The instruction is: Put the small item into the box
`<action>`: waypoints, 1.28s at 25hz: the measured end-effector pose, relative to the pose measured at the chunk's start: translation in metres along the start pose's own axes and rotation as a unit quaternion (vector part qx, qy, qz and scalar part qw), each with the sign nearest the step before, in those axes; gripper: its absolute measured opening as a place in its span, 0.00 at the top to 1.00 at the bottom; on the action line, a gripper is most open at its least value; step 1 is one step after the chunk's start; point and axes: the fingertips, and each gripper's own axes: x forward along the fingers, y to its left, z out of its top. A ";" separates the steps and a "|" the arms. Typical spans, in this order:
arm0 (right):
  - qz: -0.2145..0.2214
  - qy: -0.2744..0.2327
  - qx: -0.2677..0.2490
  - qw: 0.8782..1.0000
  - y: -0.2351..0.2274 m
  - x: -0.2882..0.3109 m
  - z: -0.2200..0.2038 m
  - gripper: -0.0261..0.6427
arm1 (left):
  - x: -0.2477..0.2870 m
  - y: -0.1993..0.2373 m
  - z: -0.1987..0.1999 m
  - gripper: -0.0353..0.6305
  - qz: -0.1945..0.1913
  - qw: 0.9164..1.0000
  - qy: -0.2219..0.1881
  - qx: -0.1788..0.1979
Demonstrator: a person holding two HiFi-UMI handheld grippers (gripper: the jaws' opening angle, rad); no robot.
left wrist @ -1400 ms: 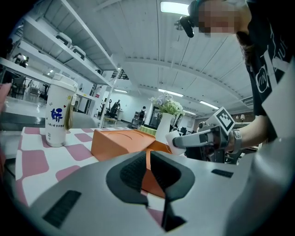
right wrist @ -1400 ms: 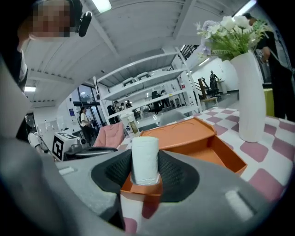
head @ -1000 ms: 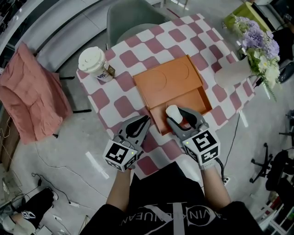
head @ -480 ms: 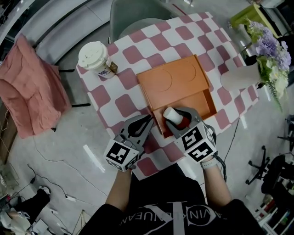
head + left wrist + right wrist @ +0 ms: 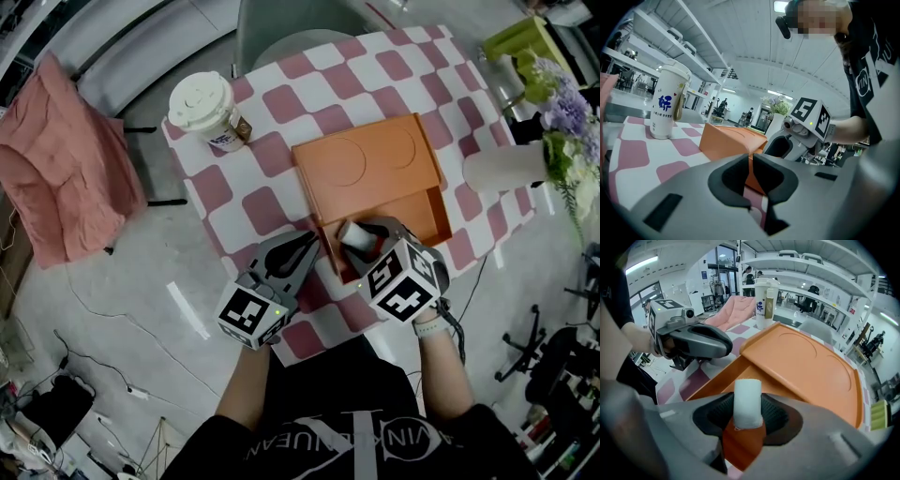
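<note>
Item (image 5: 747, 400) lowered, in hand-held gripper (image 5: 360, 240) (over box (image 5: 367, 176))

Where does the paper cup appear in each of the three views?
Head view: cup at the upper left, on the checked cloth.
Left gripper view: cup at the left, standing left of the box.
Right gripper view: cup at the top centre, beyond the box.
Shared landmark: the orange box, seen in all three views.
</note>
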 end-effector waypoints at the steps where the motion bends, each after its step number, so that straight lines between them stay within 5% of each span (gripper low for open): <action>1: 0.002 0.002 -0.003 1.000 0.000 0.001 0.000 0.69 | 0.000 0.000 -0.001 0.90 0.000 1.000 -0.001 0.000; 20: 0.023 0.018 -0.041 0.999 0.011 0.010 -0.005 0.69 | -0.011 0.001 0.000 0.90 0.017 1.000 -0.005 -0.008; 32: -0.010 -0.021 -0.022 0.999 0.008 -0.013 0.002 0.68 | -0.022 -0.011 0.006 0.90 0.017 1.000 -0.013 0.004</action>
